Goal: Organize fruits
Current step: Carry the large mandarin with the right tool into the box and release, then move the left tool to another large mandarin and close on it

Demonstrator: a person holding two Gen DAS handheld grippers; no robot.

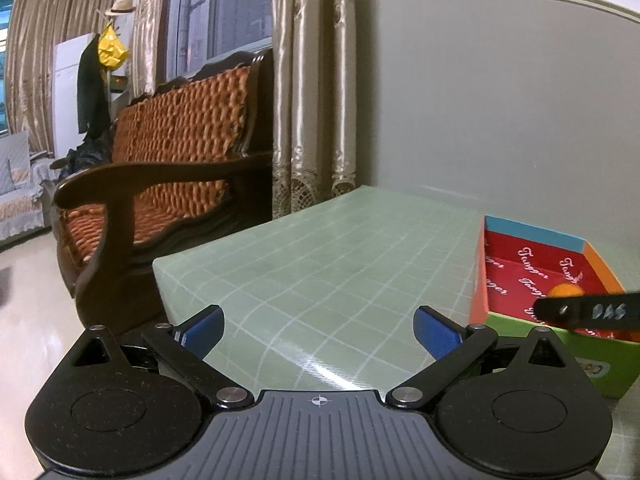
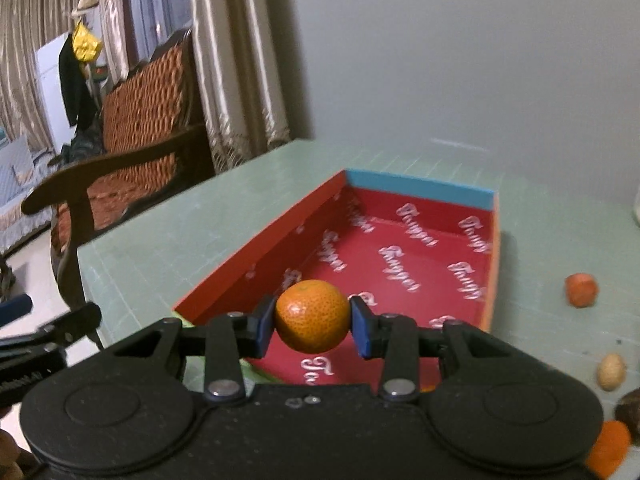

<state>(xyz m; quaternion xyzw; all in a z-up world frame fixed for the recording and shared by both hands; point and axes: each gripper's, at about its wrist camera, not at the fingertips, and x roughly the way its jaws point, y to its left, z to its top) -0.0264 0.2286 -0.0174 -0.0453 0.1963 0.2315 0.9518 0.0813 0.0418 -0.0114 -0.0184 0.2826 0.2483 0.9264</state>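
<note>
My right gripper is shut on a small orange tangerine and holds it over the near end of an open red box printed with white script. The box also shows in the left wrist view at the right, with the tangerine and a black arm of the right gripper above it. My left gripper is open and empty, low over the green gridded mat, left of the box.
Loose fruits lie on the mat right of the box: an orange one, a pale one, a dark one and another orange one. A wooden armchair stands left of the table. A grey wall is behind.
</note>
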